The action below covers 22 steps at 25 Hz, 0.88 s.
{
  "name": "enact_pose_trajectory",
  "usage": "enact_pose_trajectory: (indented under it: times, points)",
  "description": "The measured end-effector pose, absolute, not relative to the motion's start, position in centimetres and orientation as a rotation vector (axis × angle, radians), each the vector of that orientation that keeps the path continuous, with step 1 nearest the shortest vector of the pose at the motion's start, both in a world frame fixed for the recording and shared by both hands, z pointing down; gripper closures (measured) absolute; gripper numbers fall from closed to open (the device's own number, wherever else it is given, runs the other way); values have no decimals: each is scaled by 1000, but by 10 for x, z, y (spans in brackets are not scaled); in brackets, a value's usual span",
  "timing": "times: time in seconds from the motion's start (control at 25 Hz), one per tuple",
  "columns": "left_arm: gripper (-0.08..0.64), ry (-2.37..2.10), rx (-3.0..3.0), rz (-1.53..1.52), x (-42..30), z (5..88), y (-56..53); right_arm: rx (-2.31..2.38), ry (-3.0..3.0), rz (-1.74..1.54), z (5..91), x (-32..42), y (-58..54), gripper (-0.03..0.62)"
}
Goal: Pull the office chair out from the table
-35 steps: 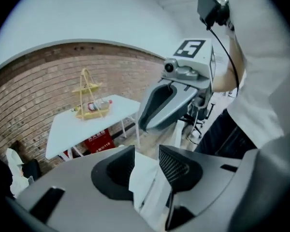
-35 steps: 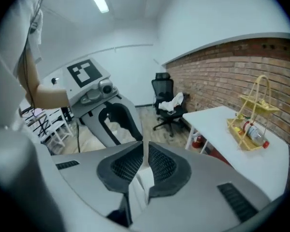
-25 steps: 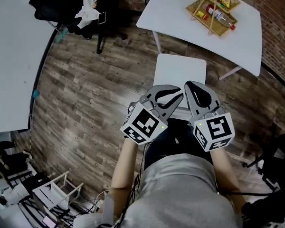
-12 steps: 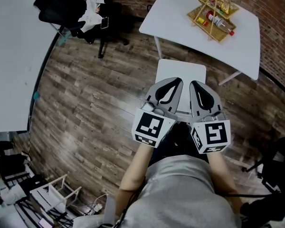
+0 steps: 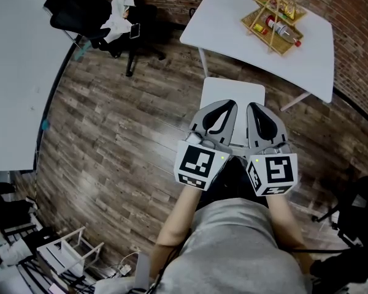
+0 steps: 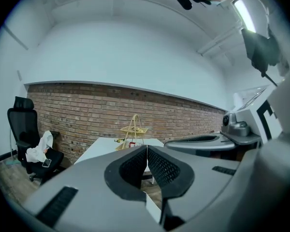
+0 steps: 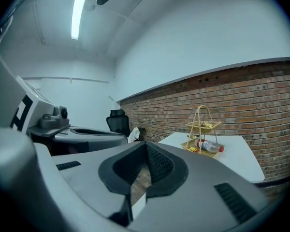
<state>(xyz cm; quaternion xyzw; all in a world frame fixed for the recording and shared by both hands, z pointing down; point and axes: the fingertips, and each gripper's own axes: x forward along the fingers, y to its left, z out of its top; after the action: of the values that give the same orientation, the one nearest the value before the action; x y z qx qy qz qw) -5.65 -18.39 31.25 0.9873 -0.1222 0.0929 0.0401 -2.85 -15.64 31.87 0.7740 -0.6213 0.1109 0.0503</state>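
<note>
The black office chair [image 5: 89, 11] stands at the far left of the room beside the big white table [image 5: 12, 72], with a white cloth and a phone on its seat. It also shows small in the left gripper view [image 6: 26, 139] and the right gripper view [image 7: 118, 122]. My left gripper [image 5: 224, 106] and right gripper [image 5: 257, 108] are held side by side in front of my body, far from the chair. Both are shut with nothing between the jaws: left gripper [image 6: 147, 149], right gripper [image 7: 146, 146].
A small white stool [image 5: 233, 94] sits on the wood floor just under the grippers. Behind it a white table [image 5: 264, 41] by the brick wall carries a wicker basket [image 5: 276, 8] and a bottle [image 5: 282, 23]. Racks and cables lie at the bottom left [image 5: 67, 250].
The left gripper's jaws have shut, and it has lifted and rolled level next to the right gripper. The right gripper rose slightly. The chair has not moved.
</note>
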Motion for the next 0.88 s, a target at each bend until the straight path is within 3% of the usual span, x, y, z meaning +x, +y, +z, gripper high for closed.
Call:
enact_pose_trajectory:
  times: [0.88]
  points:
    - [543,-371,3017,319,-59,316,-194,2382,-1885,421,327,-21,-161,577]
